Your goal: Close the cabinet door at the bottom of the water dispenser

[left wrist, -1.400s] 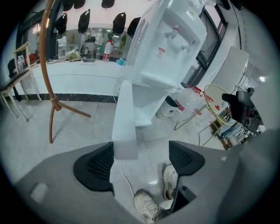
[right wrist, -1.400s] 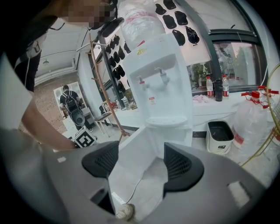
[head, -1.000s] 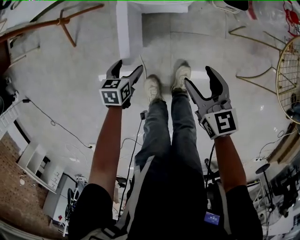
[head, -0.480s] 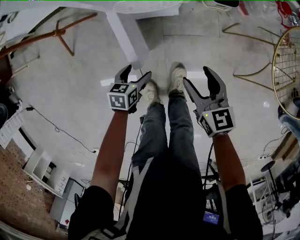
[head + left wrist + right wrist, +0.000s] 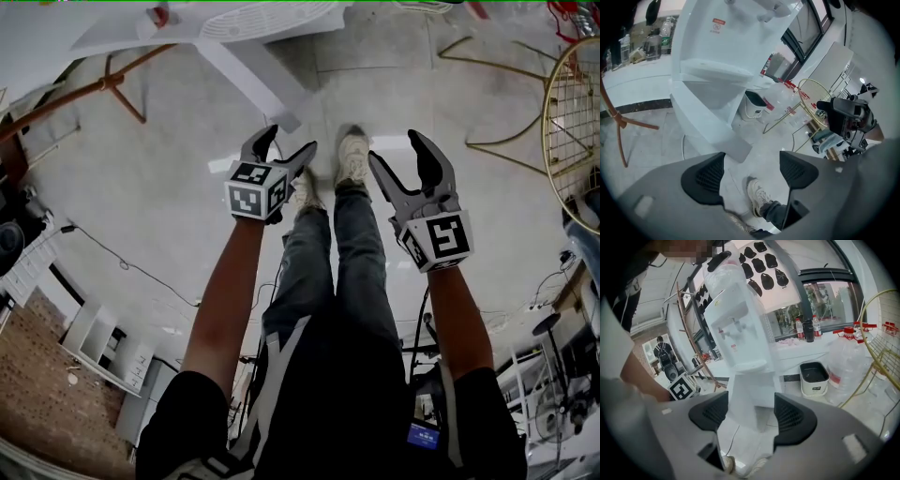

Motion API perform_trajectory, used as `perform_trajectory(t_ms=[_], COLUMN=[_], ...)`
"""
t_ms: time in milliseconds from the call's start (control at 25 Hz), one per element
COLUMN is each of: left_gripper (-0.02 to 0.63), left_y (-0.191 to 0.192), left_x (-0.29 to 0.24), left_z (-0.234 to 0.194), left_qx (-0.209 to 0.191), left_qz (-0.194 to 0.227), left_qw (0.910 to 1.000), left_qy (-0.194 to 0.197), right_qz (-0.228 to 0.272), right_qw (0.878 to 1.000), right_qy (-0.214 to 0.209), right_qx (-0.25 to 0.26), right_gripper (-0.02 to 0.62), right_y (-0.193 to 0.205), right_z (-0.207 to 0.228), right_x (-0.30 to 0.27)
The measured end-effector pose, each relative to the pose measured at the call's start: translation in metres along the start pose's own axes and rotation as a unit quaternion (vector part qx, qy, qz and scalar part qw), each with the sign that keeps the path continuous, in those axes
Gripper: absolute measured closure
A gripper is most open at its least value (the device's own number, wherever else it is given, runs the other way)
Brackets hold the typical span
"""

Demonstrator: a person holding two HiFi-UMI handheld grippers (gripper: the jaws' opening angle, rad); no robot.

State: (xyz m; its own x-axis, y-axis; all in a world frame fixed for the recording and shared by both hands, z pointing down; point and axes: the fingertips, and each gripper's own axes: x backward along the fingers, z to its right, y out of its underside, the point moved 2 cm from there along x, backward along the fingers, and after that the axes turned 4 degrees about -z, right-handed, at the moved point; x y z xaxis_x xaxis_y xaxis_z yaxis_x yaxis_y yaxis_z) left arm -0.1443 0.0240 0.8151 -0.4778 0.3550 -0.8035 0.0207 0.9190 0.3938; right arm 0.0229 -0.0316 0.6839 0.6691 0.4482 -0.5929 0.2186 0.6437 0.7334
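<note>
With the left claw [image 5: 288, 141] and right claw [image 5: 396, 150] both spread and empty, the open cabinet door [image 5: 253, 80] juts from the water dispenser [image 5: 258, 19] at eleven o'clock, so a flat push near its free edge looks best.

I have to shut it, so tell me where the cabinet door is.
Head view, top centre-left: the door stands open from the dispenser, its free end just ahead of the left gripper.
</note>
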Motion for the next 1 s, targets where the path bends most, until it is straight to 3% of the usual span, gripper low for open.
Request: perform_trajectory(t_ms=[600,840,1000], left_gripper=[0.227,0.227,0.235], left_y=[-0.043,-0.063,-0.072], left_x=[-0.034,-0.041,-0.054], left_z=[0.037,0.019,0.014], left_qx=[-0.015,0.000,-0.019], left_qz=[-0.014,0.011,0.005], left_qw=[0.9997,0.9999,0.9996], left_qy=[0.016,0.012,0.020], right_qz=[0.003,-0.009,-0.006], right_qw=[1.000,1.000,1.000], right_qy=[0.006,0.000,0.006], right_qx=[-0.012,-0.015,-0.025], right_gripper=[0.297,0.299,0.301], right_y=[-0.009,-0.003,-0.003], right_z=[0.048,0.050,0.053], right_x=[0.020,0.002,-0.011])
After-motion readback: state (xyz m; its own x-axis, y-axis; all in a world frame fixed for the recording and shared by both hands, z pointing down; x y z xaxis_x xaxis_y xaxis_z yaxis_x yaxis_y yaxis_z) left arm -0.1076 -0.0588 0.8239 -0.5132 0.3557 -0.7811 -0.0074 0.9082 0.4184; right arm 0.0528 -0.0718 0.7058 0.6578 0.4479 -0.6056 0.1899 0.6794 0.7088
